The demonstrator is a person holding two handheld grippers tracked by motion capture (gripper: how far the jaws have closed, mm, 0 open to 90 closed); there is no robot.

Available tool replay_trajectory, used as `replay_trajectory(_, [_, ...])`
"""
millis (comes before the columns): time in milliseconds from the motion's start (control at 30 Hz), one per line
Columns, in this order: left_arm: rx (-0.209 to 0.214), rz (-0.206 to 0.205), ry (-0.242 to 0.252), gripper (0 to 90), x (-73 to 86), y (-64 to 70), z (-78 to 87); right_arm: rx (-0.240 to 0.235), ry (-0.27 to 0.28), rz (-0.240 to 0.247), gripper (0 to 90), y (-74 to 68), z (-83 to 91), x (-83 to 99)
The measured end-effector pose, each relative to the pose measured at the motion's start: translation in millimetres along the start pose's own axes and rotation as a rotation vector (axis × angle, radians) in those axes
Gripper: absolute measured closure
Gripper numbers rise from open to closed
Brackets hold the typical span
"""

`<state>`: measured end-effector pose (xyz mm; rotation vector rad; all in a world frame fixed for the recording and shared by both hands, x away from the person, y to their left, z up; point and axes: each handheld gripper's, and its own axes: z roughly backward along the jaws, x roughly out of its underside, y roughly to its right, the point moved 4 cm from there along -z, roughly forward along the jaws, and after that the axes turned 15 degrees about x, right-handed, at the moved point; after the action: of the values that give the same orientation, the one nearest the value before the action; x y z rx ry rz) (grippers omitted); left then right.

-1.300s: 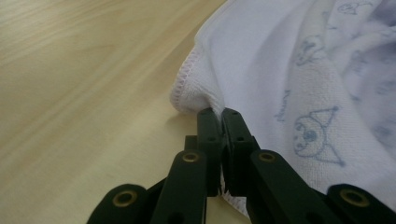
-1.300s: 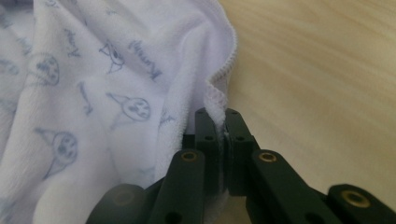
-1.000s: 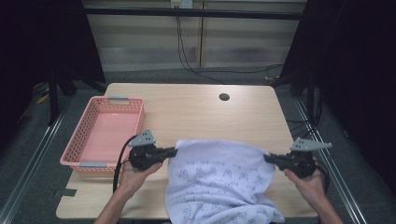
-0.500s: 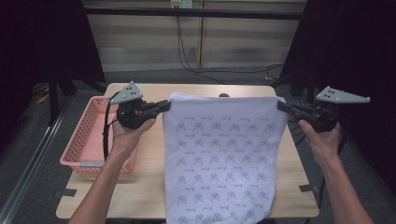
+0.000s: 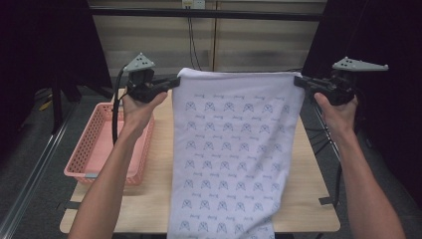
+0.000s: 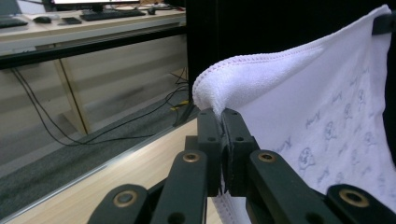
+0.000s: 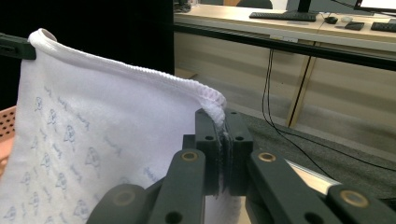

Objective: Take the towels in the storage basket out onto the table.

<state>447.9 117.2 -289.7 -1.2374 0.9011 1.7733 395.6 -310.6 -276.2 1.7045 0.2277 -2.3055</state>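
white towel [image 5: 231, 154], blue print, hanging flat

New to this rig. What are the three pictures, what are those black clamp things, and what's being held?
No robot arm here: a person holds a hand-held two-jaw clamp in each hand. The high view looks down from above the person's side of the table; the forearms come in from the bottom. The other two pictures come from cameras riding on each clamp, looking along its own black jaws.

The left gripper and the right gripper are each shut on a top corner of a white towel with a small blue print, held up and stretched so it hangs in front of the table. Close up, each corner is pinched between the jaws. A pink basket sits on the table's left side.
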Motion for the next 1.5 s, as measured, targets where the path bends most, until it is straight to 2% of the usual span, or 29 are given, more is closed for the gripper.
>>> replay_trajectory(133, [-0.015,0.005,0.024,87.8,-8.5,-12.1,-0.9,0.012,-0.022,-0.006,86.7,1.9,-21.7,-1.1])
replay_trajectory(200, [-0.032,-0.009,-0.005,87.8,-13.5,-17.6,-2.8,0.013,-0.022,-0.022,86.7,5.2,-29.4,-4.7])
replay_trajectory(233, [-0.032,-0.016,-0.003,87.8,-16.7,-19.5,-3.5,0.016,-0.018,-0.024,86.7,6.7,-32.4,-7.3])
replay_trajectory(267, [-0.022,0.001,0.017,87.8,-19.1,-21.1,-3.5,0.024,-0.016,-0.028,86.7,8.2,-34.9,-10.1])
replay_trajectory(333, [-0.018,0.016,0.035,87.8,-18.3,-22.2,-6.1,0.027,-0.005,-0.049,86.7,11.0,-37.9,-13.8])
replay_trajectory(400, [-0.011,0.011,0.013,87.8,-10.4,-20.8,-10.7,0.029,-0.011,-0.057,86.7,13.2,-40.0,-10.6])
replay_trajectory(533, [0.014,0.022,-0.015,87.8,11.7,-14.9,-13.1,-0.001,-0.044,-0.074,86.8,14.9,-38.3,14.1])
replay_trajectory(600, [0.038,0.035,-0.005,87.8,22.0,-9.6,-11.3,-0.016,-0.052,-0.071,86.8,12.3,-33.1,26.7])
replay_trajectory(733, [0.056,0.026,-0.033,87.7,44.6,5.2,-6.4,-0.060,-0.062,-0.073,86.8,4.8,-17.7,49.2])
replay_trajectory(900, [0.109,0.019,-0.045,87.7,74.1,32.0,6.5,-0.115,-0.096,-0.052,86.8,-8.6,2.9,78.7])
replay_trajectory(933, [0.115,0.027,-0.052,87.7,80.9,36.9,9.2,-0.123,-0.104,-0.043,86.8,-11.1,7.7,84.8])
replay_trajectory(967, [0.115,0.027,-0.052,87.7,80.9,36.9,9.2,-0.129,-0.110,-0.038,86.8,-13.5,13.1,90.8])
replay_trajectory(1000, [0.128,0.030,-0.059,87.7,94.2,45.8,15.2,-0.145,-0.116,-0.037,86.8,-16.0,18.2,96.6])
replay_trajectory(1133, [0.161,0.060,-0.052,87.7,119.0,65.2,24.8,-0.172,-0.149,-0.025,86.8,-26.3,36.2,122.6])
replay_trajectory(1267, [0.195,0.065,-0.102,87.7,150.2,87.8,33.2,-0.204,-0.185,-0.024,86.8,-37.7,54.8,151.8])
replay_trajectory(1333, [0.204,0.084,-0.136,87.7,166.8,94.7,37.3,-0.214,-0.215,-0.012,86.8,-42.2,62.9,167.7])
replay_trajectory(1367, [0.213,0.099,-0.151,87.7,175.2,98.5,39.5,-0.226,-0.226,-0.027,86.8,-44.4,66.7,175.3])
replay_trajectory(1433, [0.226,0.124,-0.182,87.7,193.1,107.3,43.3,-0.246,-0.258,-0.025,86.8,-51.2,74.3,190.8])
replay_trajectory(1500, [0.232,0.138,-0.214,87.7,208.8,113.9,48.0,-0.268,-0.295,-0.005,86.8,-60.5,81.4,205.9])
